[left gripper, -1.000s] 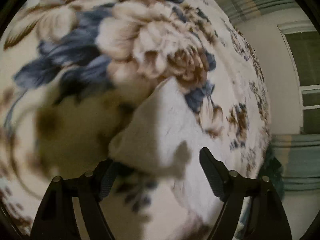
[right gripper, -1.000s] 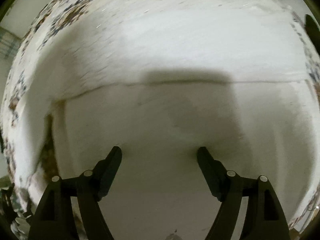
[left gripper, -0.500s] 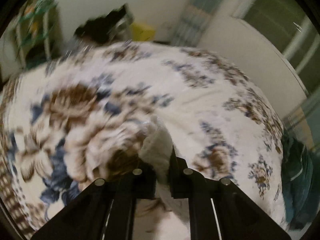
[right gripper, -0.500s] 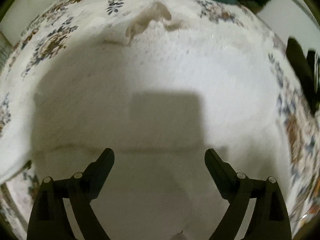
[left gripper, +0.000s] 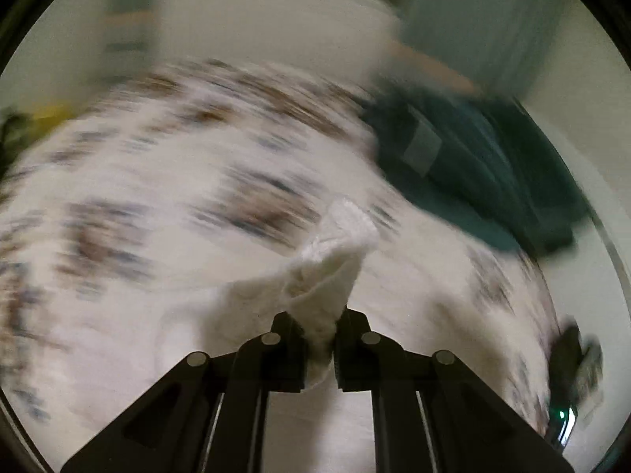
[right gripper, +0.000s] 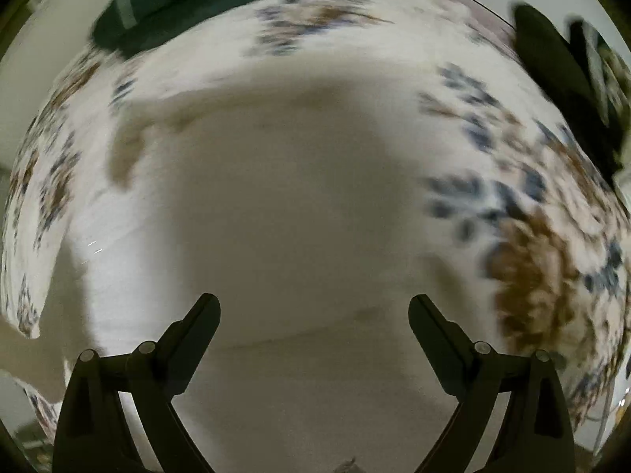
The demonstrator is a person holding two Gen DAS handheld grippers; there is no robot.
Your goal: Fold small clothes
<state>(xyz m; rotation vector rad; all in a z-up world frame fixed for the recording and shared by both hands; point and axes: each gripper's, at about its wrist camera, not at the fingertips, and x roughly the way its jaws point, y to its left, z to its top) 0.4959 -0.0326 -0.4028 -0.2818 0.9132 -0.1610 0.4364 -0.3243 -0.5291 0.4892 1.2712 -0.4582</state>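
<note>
A white knitted garment (right gripper: 299, 213) lies spread on a floral blanket (right gripper: 532, 260). My left gripper (left gripper: 319, 327) is shut on a corner of the white garment (left gripper: 331, 268) and holds it lifted above the blanket (left gripper: 138, 213); the pinched cloth sticks up between the fingers. My right gripper (right gripper: 313, 311) is open and empty, hovering over the middle of the garment. Both views are blurred by motion.
A dark green pile of clothes (left gripper: 481, 173) lies at the bed's far right and also shows in the right wrist view (right gripper: 189, 4). A dark object (right gripper: 552, 55) sits at the right edge of the bed. Walls and curtains stand behind.
My left gripper closed on the garment's corner and lifted it, swinging toward the green pile. My right gripper stayed open and pulled back above the garment.
</note>
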